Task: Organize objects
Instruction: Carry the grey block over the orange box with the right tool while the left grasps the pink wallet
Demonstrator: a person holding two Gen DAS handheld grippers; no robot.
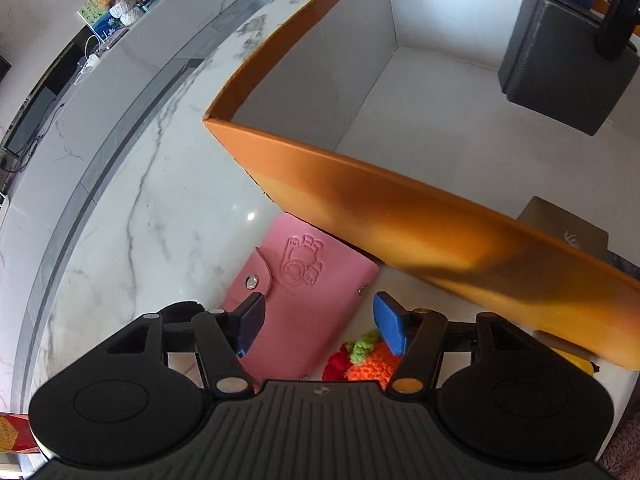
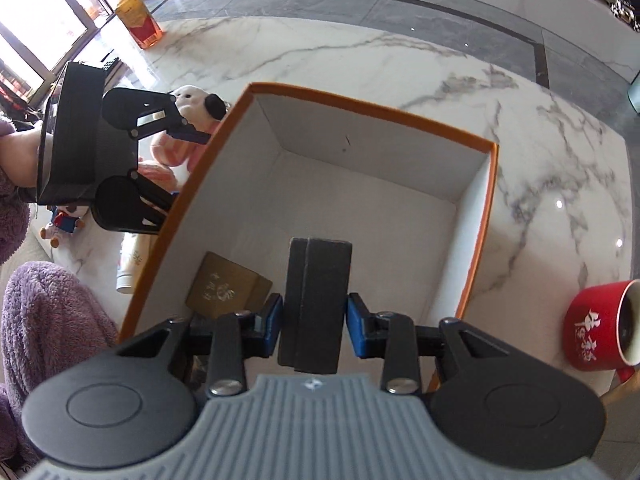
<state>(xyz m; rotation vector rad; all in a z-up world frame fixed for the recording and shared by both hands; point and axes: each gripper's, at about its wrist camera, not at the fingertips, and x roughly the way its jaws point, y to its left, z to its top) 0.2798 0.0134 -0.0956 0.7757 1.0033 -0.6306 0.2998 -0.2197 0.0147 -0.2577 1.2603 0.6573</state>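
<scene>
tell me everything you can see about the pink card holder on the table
The pink card holder lies flat on the white marble table, outside the orange box, one corner at the foot of the box wall. It looks like soft leather or rubbery material, with an embossed cartoon figure, a rounded strap flap and two metal snaps. It appears closed. The left tool hangs over it, open, not visibly gripping it. A crocheted orange toy sits beside it.

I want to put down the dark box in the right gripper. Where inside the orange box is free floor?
Free: the white floor of the orange box beyond the dark box, toward the far wall. Crowded: the near left corner, where a gold box lies.
</scene>
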